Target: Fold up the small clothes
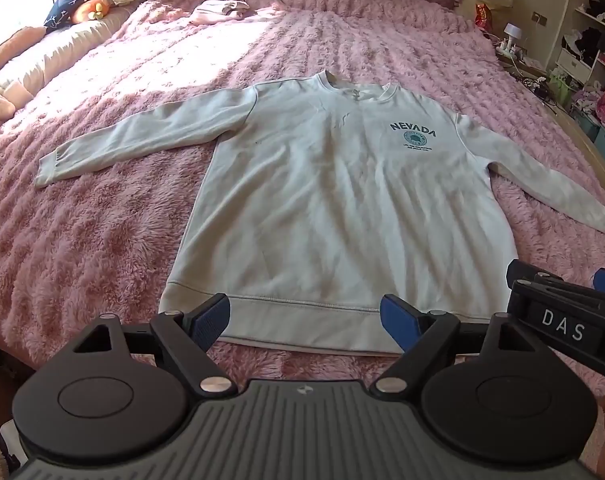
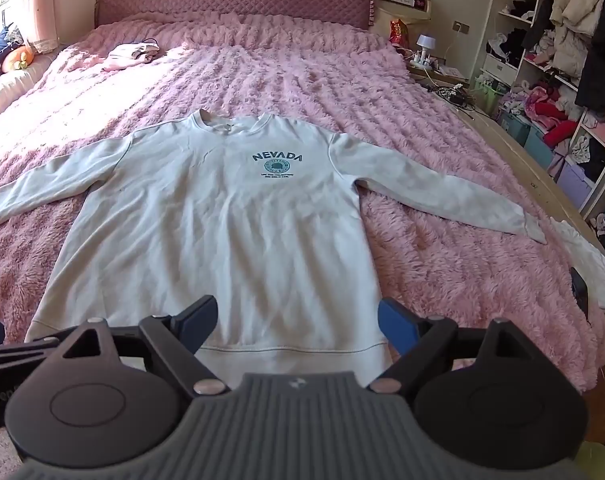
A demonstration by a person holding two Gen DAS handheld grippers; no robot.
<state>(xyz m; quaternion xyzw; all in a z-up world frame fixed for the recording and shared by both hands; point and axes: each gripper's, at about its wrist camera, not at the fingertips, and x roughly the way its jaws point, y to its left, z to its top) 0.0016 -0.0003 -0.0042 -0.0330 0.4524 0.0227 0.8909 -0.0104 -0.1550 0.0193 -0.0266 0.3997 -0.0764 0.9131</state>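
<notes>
A pale grey-white sweatshirt (image 1: 334,208) with a teal NEVADA print lies flat, front up, on the pink fluffy bedspread, both sleeves spread out; it also shows in the right wrist view (image 2: 222,232). My left gripper (image 1: 304,314) is open and empty, just above the hem near its middle. My right gripper (image 2: 296,320) is open and empty over the hem's right part; it also shows at the right edge of the left wrist view (image 1: 562,296).
The pink bedspread (image 2: 442,280) covers the bed. A small pink garment (image 2: 132,56) lies near the headboard. A white garment (image 2: 590,272) lies at the bed's right edge. Pillows (image 1: 74,12) sit at far left. Cluttered shelves (image 2: 562,80) stand on the right.
</notes>
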